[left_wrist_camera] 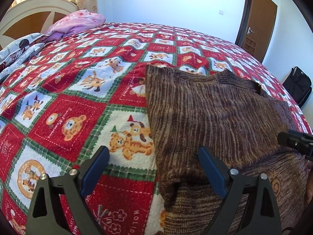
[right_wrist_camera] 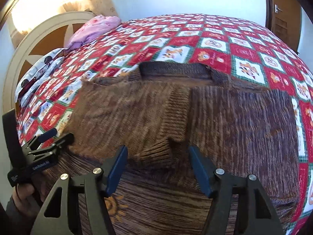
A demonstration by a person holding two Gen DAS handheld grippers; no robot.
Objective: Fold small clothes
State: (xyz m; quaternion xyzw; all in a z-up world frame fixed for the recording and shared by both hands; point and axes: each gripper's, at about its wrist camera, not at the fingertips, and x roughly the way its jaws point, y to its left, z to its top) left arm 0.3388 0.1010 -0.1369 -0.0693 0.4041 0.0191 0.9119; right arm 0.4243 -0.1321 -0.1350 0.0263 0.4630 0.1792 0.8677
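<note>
Lying on the bed, the red bear-print blanket [left_wrist_camera: 82, 105] covered almost all of it. At the far left stood the cream headboard [left_wrist_camera: 37, 5], with a pink pillow [left_wrist_camera: 78, 21] and a grey patterned quilt [left_wrist_camera: 17, 52] near it.

The left gripper [left_wrist_camera: 153, 168] hung over the blanket with its blue pads [left_wrist_camera: 93, 170] wide apart. Nothing was between them (just the sweater's left edge and a bear picture below). One finger was over the blanket and the other was over the sweater.

The brown striped knit sweater [left_wrist_camera: 215, 113] lay spread out on the blanket, to the right of the middle. One side of it was folded over on top. A small orange sun picture [right_wrist_camera: 115, 205] showed on the part nearest the camera.

The right gripper [right_wrist_camera: 158, 168] pointed down at the sweater. Its blue pads stood partly apart, not as wide as the left ones, and a bumpy fold of the knit [right_wrist_camera: 156, 152] sat just past them. The pads were not pressing on it. In this view a hand [right_wrist_camera: 23, 195] held the left gripper's handle at the far left.

A brown door [left_wrist_camera: 258, 19] stood in the far right wall, and a black bag [left_wrist_camera: 297, 86] sat on the floor beside the bed.
</note>
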